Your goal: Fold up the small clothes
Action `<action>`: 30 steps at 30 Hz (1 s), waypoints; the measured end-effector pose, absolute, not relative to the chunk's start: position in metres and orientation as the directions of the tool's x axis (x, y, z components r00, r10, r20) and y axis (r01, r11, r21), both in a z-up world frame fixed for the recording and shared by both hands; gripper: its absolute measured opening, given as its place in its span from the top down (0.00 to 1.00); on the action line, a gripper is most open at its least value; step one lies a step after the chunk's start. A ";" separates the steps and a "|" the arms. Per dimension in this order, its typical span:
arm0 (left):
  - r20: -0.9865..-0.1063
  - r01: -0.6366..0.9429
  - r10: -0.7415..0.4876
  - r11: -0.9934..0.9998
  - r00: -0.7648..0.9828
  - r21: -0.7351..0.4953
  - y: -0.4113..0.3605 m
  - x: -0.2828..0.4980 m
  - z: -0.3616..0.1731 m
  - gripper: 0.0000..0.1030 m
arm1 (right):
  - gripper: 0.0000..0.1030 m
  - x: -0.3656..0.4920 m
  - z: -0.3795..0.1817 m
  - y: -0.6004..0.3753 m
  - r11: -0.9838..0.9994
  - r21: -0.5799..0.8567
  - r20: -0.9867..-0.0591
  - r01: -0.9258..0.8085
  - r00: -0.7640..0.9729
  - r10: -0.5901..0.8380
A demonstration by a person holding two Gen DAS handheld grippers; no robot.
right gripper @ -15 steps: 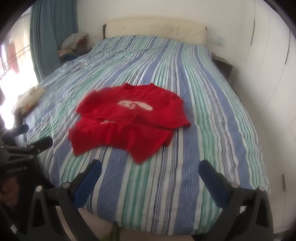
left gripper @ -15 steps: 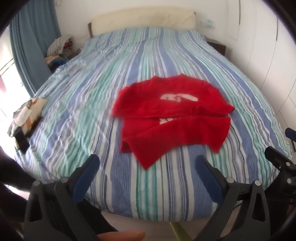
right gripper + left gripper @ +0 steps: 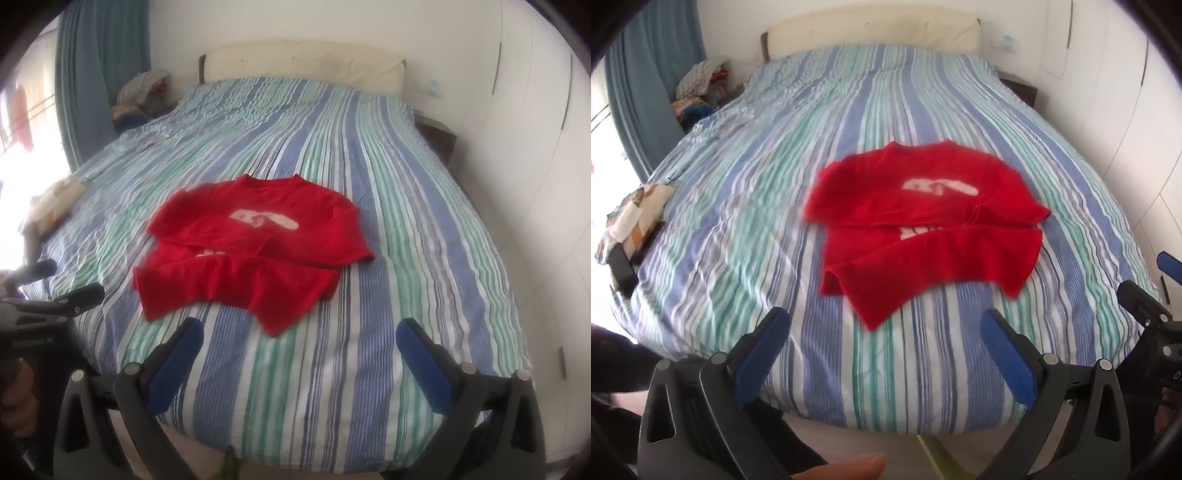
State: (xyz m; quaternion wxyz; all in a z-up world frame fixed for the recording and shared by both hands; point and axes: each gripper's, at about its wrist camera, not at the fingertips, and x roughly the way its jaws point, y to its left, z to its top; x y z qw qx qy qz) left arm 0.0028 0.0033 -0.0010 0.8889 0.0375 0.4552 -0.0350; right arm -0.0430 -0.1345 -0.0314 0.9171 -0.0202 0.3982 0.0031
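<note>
A small red sweater [image 3: 923, 225] with a white print lies on the striped bed, its sleeves folded across the front; it also shows in the right wrist view [image 3: 255, 247]. My left gripper [image 3: 884, 323] is open and empty, held above the foot of the bed, short of the sweater's near hem. My right gripper [image 3: 299, 332] is open and empty, also short of the hem. The right gripper shows at the right edge of the left wrist view [image 3: 1145, 306], and the left gripper at the left edge of the right wrist view [image 3: 55, 291].
The bed [image 3: 757, 206] has a blue, green and white striped cover. A patterned cloth [image 3: 631, 214] lies at its left edge. A pile of clothes [image 3: 701, 88] sits by the blue curtain [image 3: 642, 74]. White wardrobe doors [image 3: 535, 147] stand on the right.
Both grippers have moved slightly nearer to the bed, so the sweater sits a little closer to the fingers. The sweater itself has not moved.
</note>
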 end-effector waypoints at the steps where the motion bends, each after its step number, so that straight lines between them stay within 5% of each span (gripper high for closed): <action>1: -0.813 0.095 -0.023 0.995 0.582 0.040 0.003 0.002 -0.001 0.00 | 0.00 -0.043 -0.031 -0.135 0.999 -0.034 -0.729 -0.018 0.684 -0.012; 30: -0.821 0.078 -0.005 0.996 0.570 0.048 0.003 -0.001 -0.005 0.00 | 0.00 -0.049 -0.034 -0.135 0.999 -0.038 -0.741 0.035 0.670 -0.052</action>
